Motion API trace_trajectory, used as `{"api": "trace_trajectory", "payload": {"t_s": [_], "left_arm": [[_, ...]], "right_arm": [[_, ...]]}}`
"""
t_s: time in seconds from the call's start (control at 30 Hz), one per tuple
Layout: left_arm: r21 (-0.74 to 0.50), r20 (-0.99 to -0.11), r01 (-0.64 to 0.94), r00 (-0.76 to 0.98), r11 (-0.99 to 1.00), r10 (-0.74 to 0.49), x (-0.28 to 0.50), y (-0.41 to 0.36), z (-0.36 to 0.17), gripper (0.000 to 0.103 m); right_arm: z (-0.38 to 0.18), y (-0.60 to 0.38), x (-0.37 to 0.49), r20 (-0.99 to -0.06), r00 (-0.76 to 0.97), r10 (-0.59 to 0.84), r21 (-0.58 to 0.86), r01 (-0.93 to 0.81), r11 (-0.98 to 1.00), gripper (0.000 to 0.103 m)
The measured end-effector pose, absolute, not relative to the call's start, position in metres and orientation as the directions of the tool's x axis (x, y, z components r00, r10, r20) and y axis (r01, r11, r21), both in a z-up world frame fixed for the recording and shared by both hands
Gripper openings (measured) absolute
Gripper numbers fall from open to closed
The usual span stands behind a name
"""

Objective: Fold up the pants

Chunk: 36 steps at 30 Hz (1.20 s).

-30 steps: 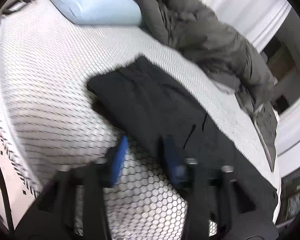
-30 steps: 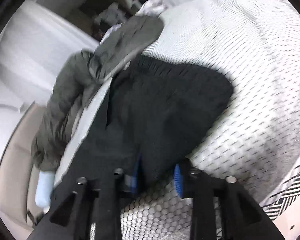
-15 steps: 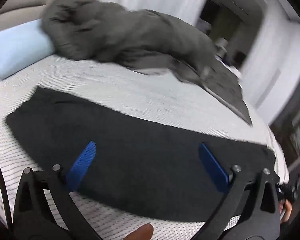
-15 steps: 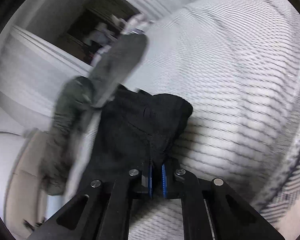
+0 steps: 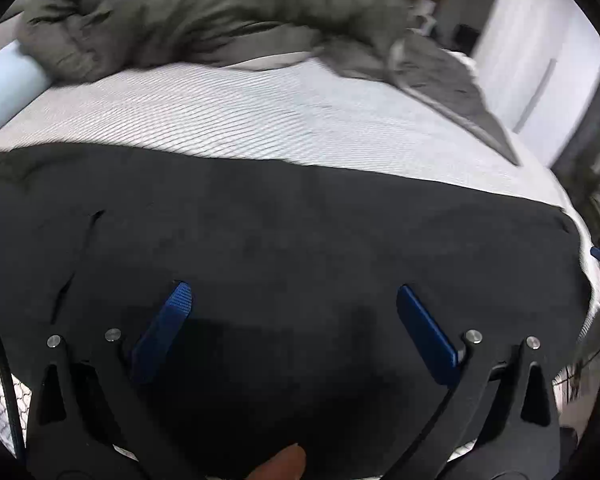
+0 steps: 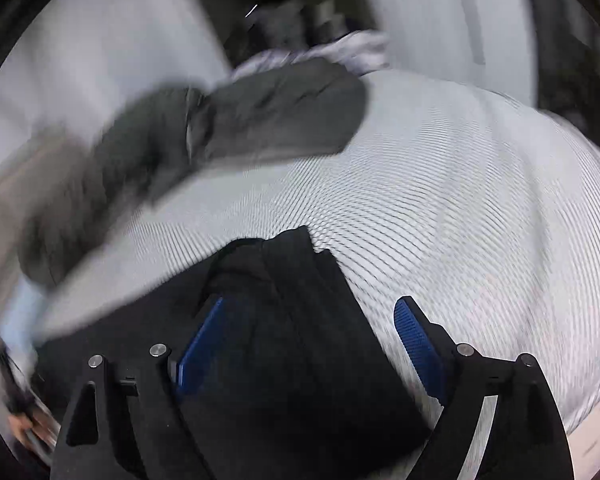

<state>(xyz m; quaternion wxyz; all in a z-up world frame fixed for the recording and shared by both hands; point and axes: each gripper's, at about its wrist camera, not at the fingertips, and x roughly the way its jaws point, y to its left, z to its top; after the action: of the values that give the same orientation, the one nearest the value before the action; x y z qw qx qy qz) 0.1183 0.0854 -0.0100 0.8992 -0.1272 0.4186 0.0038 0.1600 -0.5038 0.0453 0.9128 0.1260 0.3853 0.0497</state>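
Note:
Black pants (image 5: 284, 232) lie flat and stretched out across the white patterned bed (image 5: 260, 112), running left to right in the left wrist view. My left gripper (image 5: 292, 300) is open wide, its blue pads just above the middle of the pants. In the right wrist view, one end of the pants (image 6: 292, 312) lies on the bed. My right gripper (image 6: 308, 320) is open, with the cloth's end lying between its blue fingers. The view is blurred by motion.
A rumpled grey duvet (image 5: 220, 12) lies along the far side of the bed; it also shows in the right wrist view (image 6: 236, 124). A light blue pillow (image 5: 4, 84) sits at the far left. White wardrobe doors (image 5: 540, 60) stand beyond the bed.
My right gripper was shut on the end of the pants half a second ago and has opened, letting go. My left gripper opened wide and moved closer over the middle of the pants.

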Motion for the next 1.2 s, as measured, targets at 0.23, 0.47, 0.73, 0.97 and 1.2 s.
{"api": "trace_trajectory", "payload": {"t_s": [0.23, 0.47, 0.73, 0.97, 1.2], "left_arm": [[-0.229, -0.766, -0.168, 0.639, 0.959, -0.071, 0.126, 0.108, -0.023, 0.102], [-0.175, -0.780, -0.192, 0.626, 0.966, -0.017, 0.137, 0.110, -0.030, 0.102], [-0.230, -0.702, -0.150, 0.710, 0.962, -0.057, 0.124, 0.097, 0.003, 0.102], [-0.125, -0.688, 0.168, 0.696, 0.978, -0.208, 0.119, -0.015, 0.009, 0.102], [0.026, -0.764, 0.323, 0.617, 0.946, -0.189, 0.121, -0.073, -0.021, 0.102]], "right_arm": [[0.017, -0.479, 0.251, -0.799, 0.555, 0.231, 0.212, -0.099, 0.972, 0.014], [0.015, -0.465, 0.276, -0.801, 0.598, 0.029, -0.008, -0.058, 0.998, 0.030], [0.062, -0.448, 0.203, -0.668, 0.728, -0.152, -0.165, 0.054, 0.985, 0.083], [0.054, -0.362, 0.107, -0.643, 0.752, 0.144, 0.048, -0.148, 0.988, 0.103], [-0.005, -0.263, 0.095, -0.766, 0.568, 0.301, -0.002, -0.470, 0.883, 0.102]]}}
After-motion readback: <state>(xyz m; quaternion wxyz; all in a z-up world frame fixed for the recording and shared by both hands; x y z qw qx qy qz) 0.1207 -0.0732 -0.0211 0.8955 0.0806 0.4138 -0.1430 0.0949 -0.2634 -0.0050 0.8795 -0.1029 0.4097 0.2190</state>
